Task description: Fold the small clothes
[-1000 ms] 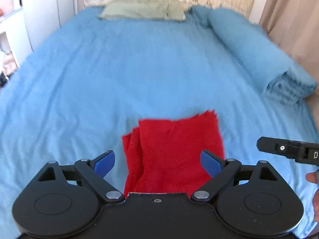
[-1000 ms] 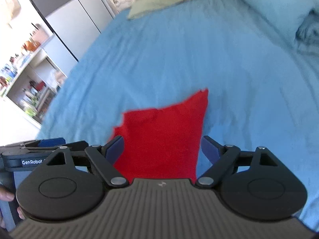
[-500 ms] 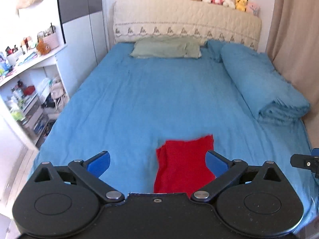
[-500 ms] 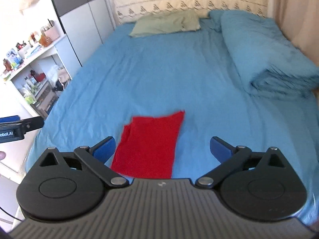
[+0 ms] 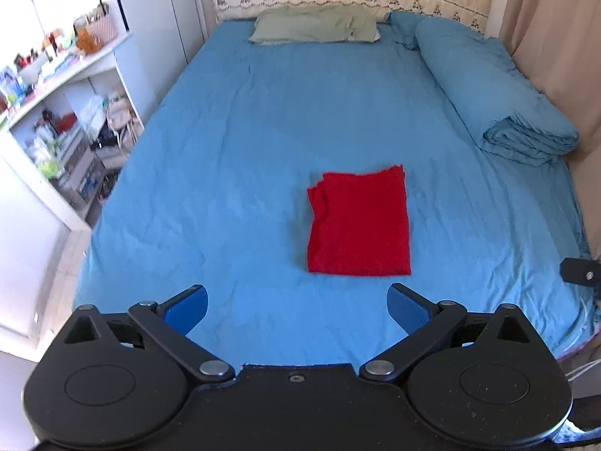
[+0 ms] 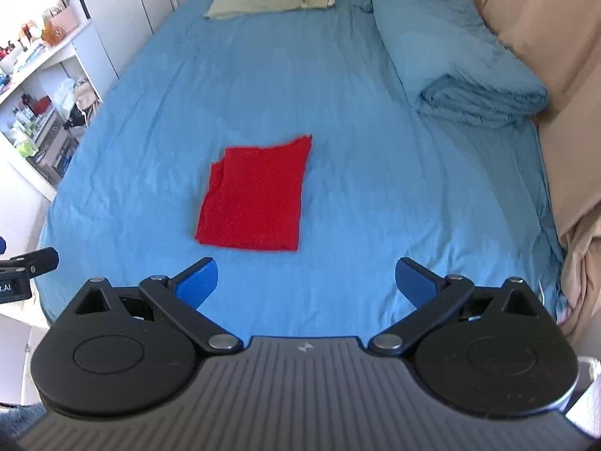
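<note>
On bed (image 5: pixel 263 150), folded red cloth (image 5: pixel 358 221), seemingly flat

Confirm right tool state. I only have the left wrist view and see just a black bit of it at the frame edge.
Observer: Right tool is open, with nothing between its fingers.
Operator: Touching the cloth?
Observer: No. In its own view the folded red cloth lies flat ahead of it, offset toward its left finger, with bare blue sheet showing between cloth and fingertips.
</note>
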`<state>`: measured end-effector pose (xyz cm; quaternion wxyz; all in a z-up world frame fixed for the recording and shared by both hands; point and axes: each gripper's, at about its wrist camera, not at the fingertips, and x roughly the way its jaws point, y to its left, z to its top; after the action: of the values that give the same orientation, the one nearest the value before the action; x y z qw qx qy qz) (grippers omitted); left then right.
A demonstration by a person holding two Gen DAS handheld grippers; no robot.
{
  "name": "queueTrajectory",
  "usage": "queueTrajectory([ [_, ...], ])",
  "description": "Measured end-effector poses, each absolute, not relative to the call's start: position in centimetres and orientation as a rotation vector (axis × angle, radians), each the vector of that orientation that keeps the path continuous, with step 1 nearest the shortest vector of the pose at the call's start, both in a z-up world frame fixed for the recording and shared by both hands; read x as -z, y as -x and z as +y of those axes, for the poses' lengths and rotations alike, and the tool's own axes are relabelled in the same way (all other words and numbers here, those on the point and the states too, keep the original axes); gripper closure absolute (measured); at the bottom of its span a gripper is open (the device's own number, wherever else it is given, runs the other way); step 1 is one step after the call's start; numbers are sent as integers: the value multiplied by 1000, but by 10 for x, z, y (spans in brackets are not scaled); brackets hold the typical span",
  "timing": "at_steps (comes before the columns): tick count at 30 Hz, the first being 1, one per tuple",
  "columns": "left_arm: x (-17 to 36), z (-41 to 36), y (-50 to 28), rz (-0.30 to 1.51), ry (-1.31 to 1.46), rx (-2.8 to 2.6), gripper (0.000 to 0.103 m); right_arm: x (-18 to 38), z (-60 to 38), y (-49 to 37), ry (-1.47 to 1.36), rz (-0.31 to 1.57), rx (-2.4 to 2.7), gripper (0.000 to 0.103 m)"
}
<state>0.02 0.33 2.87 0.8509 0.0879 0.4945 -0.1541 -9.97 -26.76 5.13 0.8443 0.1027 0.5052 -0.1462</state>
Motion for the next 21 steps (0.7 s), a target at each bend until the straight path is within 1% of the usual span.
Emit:
queueTrajectory([
  [8, -33, 6, 0, 1036, -170, 324, 0, -37, -253, 101, -215, 1119, 336, 0],
  [21, -34, 1, 1, 1016, -200, 320, 0, -38, -254, 97, -209, 1118, 345, 0],
])
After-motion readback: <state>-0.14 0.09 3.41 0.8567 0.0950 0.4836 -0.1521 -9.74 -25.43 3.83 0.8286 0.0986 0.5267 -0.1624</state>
